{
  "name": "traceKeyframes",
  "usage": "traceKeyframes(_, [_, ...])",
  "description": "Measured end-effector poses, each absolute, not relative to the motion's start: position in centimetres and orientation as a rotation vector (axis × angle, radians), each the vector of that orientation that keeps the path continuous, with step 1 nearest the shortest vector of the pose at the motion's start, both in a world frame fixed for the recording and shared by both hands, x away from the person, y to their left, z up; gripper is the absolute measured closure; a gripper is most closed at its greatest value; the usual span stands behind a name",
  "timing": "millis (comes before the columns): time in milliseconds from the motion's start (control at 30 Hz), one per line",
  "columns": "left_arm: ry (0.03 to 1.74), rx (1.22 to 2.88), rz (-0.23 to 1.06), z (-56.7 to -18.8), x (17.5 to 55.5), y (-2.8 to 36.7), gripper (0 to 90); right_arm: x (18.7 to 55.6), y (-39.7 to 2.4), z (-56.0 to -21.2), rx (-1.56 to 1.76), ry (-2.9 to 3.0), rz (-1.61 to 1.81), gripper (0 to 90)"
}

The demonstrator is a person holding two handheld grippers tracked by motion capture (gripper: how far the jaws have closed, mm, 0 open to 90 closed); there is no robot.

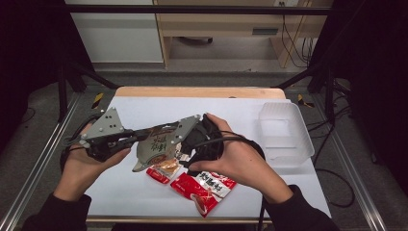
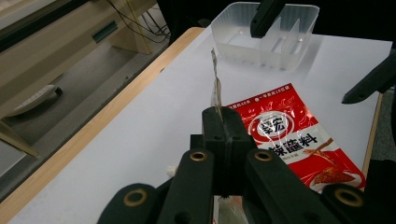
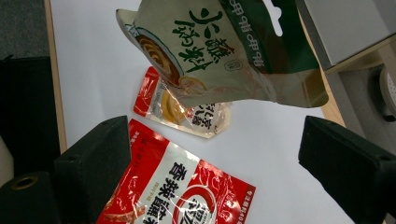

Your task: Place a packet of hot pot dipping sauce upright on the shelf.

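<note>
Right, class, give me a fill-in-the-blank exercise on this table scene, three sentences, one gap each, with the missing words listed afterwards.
1. The left gripper is shut on the edge of the beige and ____ sauce packet.
2. The right gripper has its jaws ____, with nothing between them.
3. The clear plastic divided container stands on the white table, and inside it there is ____.

Missing words: green; open; nothing
</note>
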State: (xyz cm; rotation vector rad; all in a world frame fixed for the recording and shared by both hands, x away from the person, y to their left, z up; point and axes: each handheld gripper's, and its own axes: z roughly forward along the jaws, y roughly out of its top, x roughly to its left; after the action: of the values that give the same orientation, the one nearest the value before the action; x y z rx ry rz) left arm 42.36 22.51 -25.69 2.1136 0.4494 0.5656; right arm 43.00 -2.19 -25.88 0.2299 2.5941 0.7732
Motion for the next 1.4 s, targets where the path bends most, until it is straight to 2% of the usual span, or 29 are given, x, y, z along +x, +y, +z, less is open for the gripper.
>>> traceKeyframes(433, [0.409, 2.129, 0.542, -25.9, 42.2, 21.7, 90.0, 45.8, -1.8, -26.3, 0.266, 2.601, 0.747, 10.4])
traceKeyframes(733, [0.355, 2.143, 0.504, -26.0, 41.8, 20.9, 90.0, 47.1, -1.0, -27.2, 0.191, 2.654, 0.716, 18.6])
traceKeyframes(800, [0.342, 2.139, 0.496, -26.0, 41.7, 20.8, 90.0, 47.2, -0.8, -27.5, 0.171, 2.681, 0.707, 24.5])
traceKeyframes(833, [0.336, 2.138, 0.485, -25.9, 41.6, 20.8, 90.0, 47.3, -0.6, -27.6, 0.142, 2.690, 0.713, 30.7])
traceKeyframes(867, [0.332, 2.137, 0.480, -25.9, 41.6, 20.8, 90.0, 47.3, -0.6, -27.6, 0.142, 2.690, 0.713, 30.7])
traceKeyframes(933, [0.327, 2.136, 0.474, -25.9, 41.6, 20.7, 90.0, 47.3, -0.5, -27.7, 0.114, 2.710, 0.720, 37.1])
traceKeyframes(967, [0.325, 2.135, 0.470, -25.9, 41.5, 20.8, 90.0, 47.2, -0.5, -27.7, 0.111, 2.716, 0.729, 42.8])
traceKeyframes(1000, [0.324, 2.131, 0.470, -25.9, 41.5, 20.8, 90.0, 47.2, -0.5, -27.7, 0.100, 2.724, 0.733, 52.7])
traceKeyframes(1033, [0.319, 2.129, 0.471, -25.8, 41.4, 20.8, 90.0, 47.2, -0.6, -27.7, 0.096, 2.732, 0.726, 55.4])
traceKeyframes(1200, [0.315, 2.137, 0.474, -26.0, 41.4, 20.7, 90.0, 47.0, -0.9, -27.8, 0.083, 2.741, 0.804, 84.6])
traceKeyframes(1267, [0.320, 2.132, 0.470, -26.1, 41.5, 20.8, 90.0, 47.0, -1.0, -27.8, 0.093, 2.741, 0.817, 88.7])
traceKeyframes(1400, [0.324, 2.126, 0.467, -26.4, 41.8, 20.9, 90.0, 46.8, -1.0, -27.6, 0.092, 2.756, 0.790, 90.0])
